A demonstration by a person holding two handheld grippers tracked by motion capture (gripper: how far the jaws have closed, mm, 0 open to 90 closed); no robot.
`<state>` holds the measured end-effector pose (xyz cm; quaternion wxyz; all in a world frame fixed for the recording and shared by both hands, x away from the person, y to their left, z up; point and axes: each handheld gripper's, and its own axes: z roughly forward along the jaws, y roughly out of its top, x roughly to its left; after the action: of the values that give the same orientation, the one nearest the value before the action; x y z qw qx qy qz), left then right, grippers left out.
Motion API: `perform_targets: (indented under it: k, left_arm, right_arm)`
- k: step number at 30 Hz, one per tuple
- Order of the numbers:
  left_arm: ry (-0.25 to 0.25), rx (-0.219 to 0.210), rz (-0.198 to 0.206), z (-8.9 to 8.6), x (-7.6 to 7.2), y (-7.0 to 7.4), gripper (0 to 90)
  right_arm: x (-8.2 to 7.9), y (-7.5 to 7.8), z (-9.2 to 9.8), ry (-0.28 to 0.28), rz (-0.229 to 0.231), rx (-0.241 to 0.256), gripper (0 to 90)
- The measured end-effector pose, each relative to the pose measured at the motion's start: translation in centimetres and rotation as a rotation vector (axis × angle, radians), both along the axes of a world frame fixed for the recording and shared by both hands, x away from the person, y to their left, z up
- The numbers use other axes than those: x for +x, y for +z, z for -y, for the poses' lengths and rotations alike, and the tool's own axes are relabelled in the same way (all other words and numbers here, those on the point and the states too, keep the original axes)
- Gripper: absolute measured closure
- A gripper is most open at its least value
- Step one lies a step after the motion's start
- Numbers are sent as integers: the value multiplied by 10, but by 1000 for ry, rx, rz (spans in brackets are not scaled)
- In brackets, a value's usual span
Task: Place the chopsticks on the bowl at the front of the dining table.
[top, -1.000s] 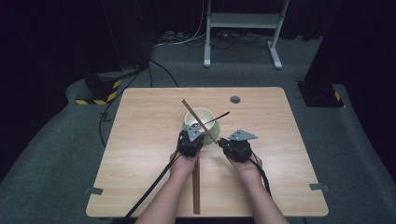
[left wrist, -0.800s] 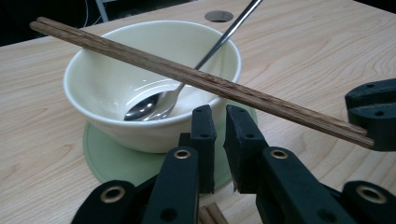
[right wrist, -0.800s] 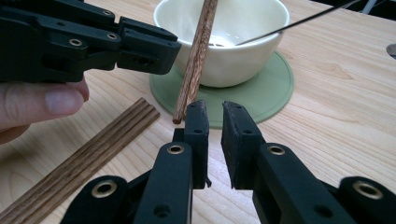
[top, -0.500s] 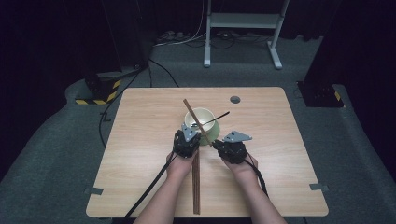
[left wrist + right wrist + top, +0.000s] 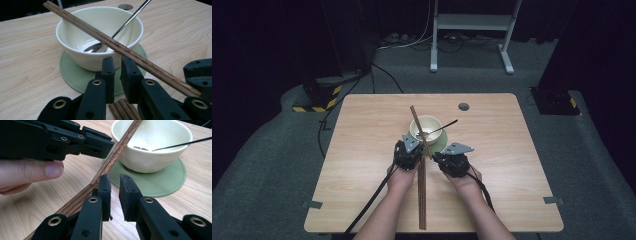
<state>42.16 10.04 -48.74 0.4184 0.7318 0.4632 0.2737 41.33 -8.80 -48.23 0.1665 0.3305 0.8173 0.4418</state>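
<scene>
Here the pale wooden surface (image 5: 362,165) carries a cream ceramic bowl (image 5: 426,128) standing on a round green coaster (image 5: 75,75), with a slim metal spoon (image 5: 117,30) lying in the bowl, its handle leaning out over the rim. A pair of long brown wooden chopsticks (image 5: 105,41) rests slantwise across the bowl's rim, one end sticking out past the far side and the other sloping down toward the person. In the high view a second pair of brown wooden sticks (image 5: 422,195) lies flat on the surface between the two hands, running toward the near edge. The left tool (image 5: 117,75) sits just in front of the bowl, above the flat sticks, its jaws parted by a narrow gap and pinching nothing. The right tool (image 5: 114,190) sits just beside the sloping chopsticks, whose low end passes by its left jaw; its jaws also stand slightly apart with nothing between them. A small round grey cap (image 5: 463,106) is set in the surface beyond the bowl. No brand, label or writing can be read on any of these things.
</scene>
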Motion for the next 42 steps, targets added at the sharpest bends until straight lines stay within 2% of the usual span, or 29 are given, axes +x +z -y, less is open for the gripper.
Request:
perform_targets:
  k: [3,15,17,33,42]
  left_arm:
    - [4,-8,3,-1,0,0,806]
    - [1,7,1,-5,4,3,798]
    - [1,8,-2,-4,5,3,799]
    - [-5,26,1,-1,12,10,797]
    - [2,14,1,0,13,9,797]
  right_arm:
    - [0,-1,-3,9,-2,-2,798]
    - [-1,-2,-13,6,-12,6,788]
    - [0,-2,-13,12,3,2,780]
    - [2,-3,-14,6,7,4,773]
    - [1,-3,-17,9,9,6,771]
